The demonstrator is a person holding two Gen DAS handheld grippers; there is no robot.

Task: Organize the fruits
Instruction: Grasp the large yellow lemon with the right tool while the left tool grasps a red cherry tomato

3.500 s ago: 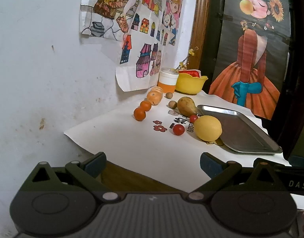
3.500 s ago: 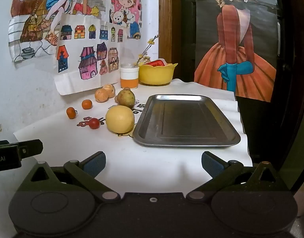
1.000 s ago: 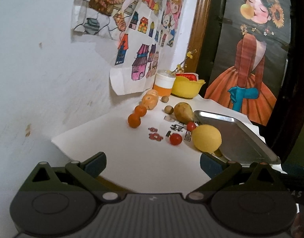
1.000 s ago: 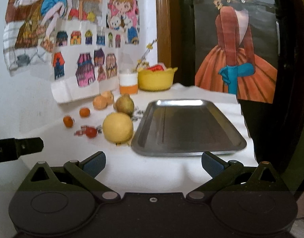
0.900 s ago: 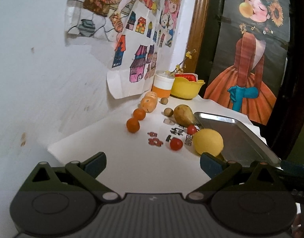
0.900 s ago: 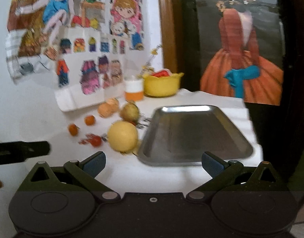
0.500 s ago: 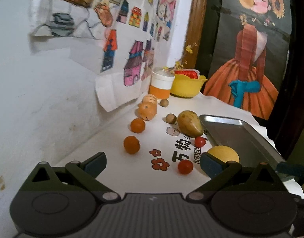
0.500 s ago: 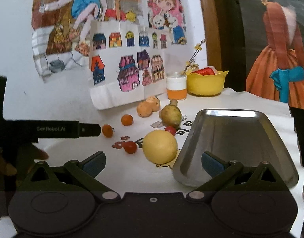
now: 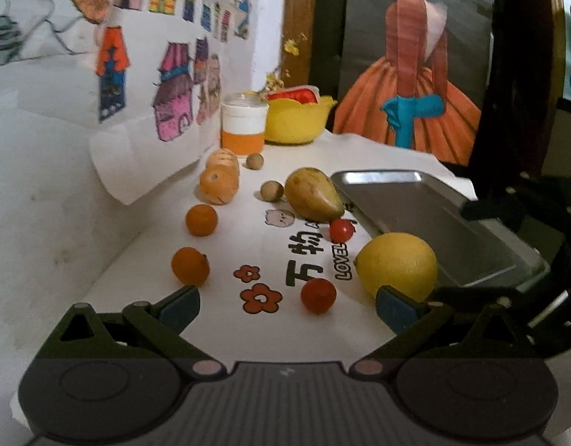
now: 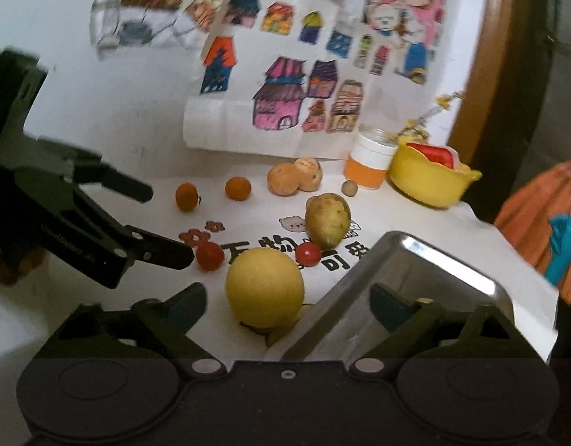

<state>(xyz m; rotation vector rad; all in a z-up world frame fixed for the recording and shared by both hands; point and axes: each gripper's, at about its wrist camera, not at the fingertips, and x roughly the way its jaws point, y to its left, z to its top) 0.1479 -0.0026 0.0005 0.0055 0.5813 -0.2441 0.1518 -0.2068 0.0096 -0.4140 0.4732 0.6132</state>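
Fruit lies loose on the white printed sheet. A big yellow lemon (image 9: 397,265) (image 10: 265,291) rests against the near-left rim of the steel tray (image 9: 426,215) (image 10: 434,271). Close by are a red tomato (image 9: 318,295) (image 10: 209,256), a second tomato (image 9: 342,229) (image 10: 308,254), a brownish pear (image 9: 313,195) (image 10: 327,219) and two small oranges (image 9: 190,265) (image 10: 186,197). My left gripper (image 9: 287,306) (image 10: 166,226) is open, low over the sheet just short of the nearer tomato. My right gripper (image 10: 289,306) is open with the lemon just ahead of its gap and its right finger over the tray.
Peach-coloured fruits (image 9: 219,182) (image 10: 283,180) and small brown nuts (image 9: 272,190) lie nearer the wall. An orange-and-white cup (image 9: 244,128) (image 10: 371,165) and a yellow bowl (image 9: 296,120) (image 10: 430,182) stand at the back. Drawings hang on the wall at left. The tray holds nothing.
Both grippers have moved forward and down toward the fruit. The right one has swung left to face the lemon; the left one now sits close to the nearer tomato. No fruit has moved.
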